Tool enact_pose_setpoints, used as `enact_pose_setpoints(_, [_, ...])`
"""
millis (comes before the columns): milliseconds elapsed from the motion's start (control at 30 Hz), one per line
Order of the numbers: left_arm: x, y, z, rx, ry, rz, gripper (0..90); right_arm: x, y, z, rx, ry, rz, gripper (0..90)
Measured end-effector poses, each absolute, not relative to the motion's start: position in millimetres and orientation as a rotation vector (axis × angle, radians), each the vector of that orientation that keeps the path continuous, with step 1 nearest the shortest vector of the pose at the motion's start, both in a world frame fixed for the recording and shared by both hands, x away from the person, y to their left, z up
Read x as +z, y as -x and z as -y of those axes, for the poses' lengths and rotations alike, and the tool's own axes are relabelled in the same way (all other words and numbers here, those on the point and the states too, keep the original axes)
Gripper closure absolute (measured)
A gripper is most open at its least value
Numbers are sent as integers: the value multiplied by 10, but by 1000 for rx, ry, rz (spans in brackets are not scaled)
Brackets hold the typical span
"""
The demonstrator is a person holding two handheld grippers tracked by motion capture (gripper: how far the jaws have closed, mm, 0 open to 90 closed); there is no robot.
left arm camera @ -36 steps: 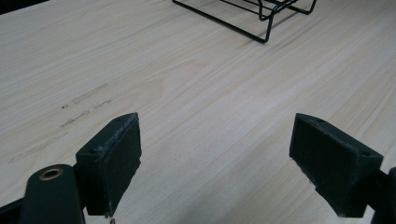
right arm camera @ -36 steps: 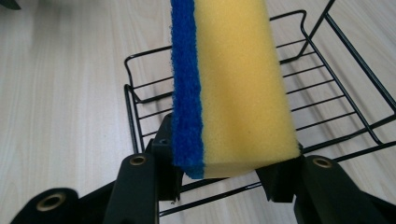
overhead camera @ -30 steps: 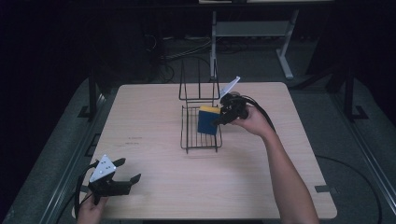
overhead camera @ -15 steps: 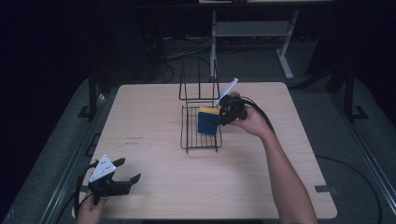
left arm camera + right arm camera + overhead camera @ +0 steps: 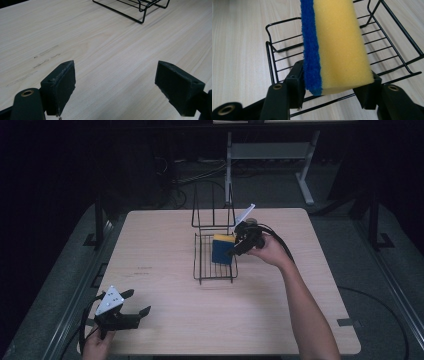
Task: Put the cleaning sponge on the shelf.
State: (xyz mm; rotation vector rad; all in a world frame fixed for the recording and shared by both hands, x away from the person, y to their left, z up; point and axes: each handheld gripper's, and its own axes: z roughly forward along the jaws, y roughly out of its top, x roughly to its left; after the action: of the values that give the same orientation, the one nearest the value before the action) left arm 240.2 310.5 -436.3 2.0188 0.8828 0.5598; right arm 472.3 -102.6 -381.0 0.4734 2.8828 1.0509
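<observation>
A yellow sponge with a blue scouring side (image 5: 222,251) stands on edge inside a black wire rack (image 5: 215,276) at the middle of the table. My right gripper (image 5: 233,252) reaches it from the right. In the right gripper view the sponge (image 5: 337,45) sits between the two pads, which touch its blue and yellow faces; the jaws have just been opening and the sponge looks unsqueezed. The rack (image 5: 284,50) lies below it. My left gripper (image 5: 139,301) rests near the table's front left corner, and its jaws stand wide open (image 5: 115,75) over bare wood.
The wooden table (image 5: 175,330) has free room all around the rack. The rack's tall wire back (image 5: 212,212) rises at its far end. A corner of the rack (image 5: 142,11) lies ahead of the left gripper. Dark floor and a metal stand (image 5: 270,152) lie beyond.
The right gripper's jaws have spread a little around the sponge. Both hands, the sponge and the rack stay where they were.
</observation>
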Motion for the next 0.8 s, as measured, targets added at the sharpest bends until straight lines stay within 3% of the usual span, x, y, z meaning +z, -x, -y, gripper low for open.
enact_pose_setpoints(800, [-4362, -2400, -3103, 556, -2021, -882, 162, -3752, -4692, 1075, 1050, -511, -2882, 357])
